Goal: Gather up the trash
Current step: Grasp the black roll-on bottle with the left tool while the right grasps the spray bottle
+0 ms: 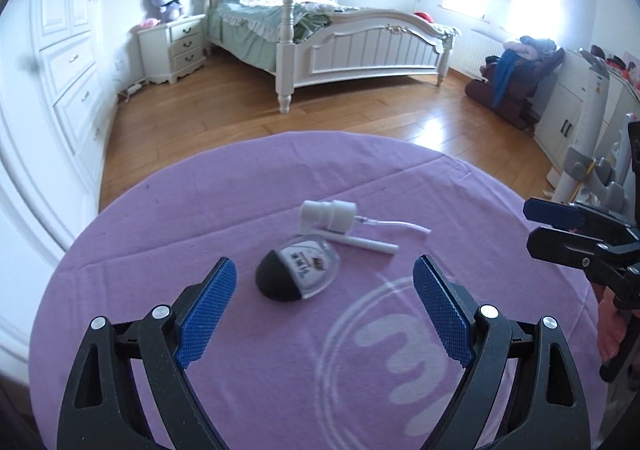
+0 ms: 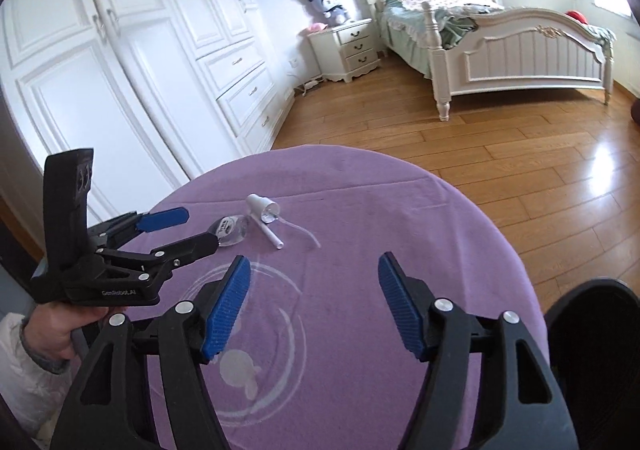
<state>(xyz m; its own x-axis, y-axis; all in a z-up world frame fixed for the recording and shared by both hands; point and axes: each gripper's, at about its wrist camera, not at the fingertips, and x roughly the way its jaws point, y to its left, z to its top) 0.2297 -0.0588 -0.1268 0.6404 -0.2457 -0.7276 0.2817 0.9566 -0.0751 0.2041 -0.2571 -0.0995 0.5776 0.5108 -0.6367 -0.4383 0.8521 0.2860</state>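
Note:
On a round table under a purple cloth (image 1: 160,250) lie a small clear flat bottle with a black cap (image 1: 298,270), a white spray pump head with a thin tube (image 1: 328,215) and a white stick (image 1: 362,244). My left gripper (image 1: 324,266) is open, its blue pads on either side of the bottle and apart from it. The right wrist view shows the left gripper (image 2: 200,228) reaching over the bottle (image 2: 232,230). My right gripper (image 2: 314,262) is open above bare cloth, nearer than the pump head (image 2: 262,207). It shows at the right edge (image 1: 530,226).
A hand (image 2: 60,330) holds the left gripper. A dark rounded object (image 2: 592,314) sits by the table's right side. Beyond are wooden floor (image 2: 480,153), a white bed (image 1: 360,41), a nightstand (image 1: 172,45) and white wardrobes (image 2: 140,49).

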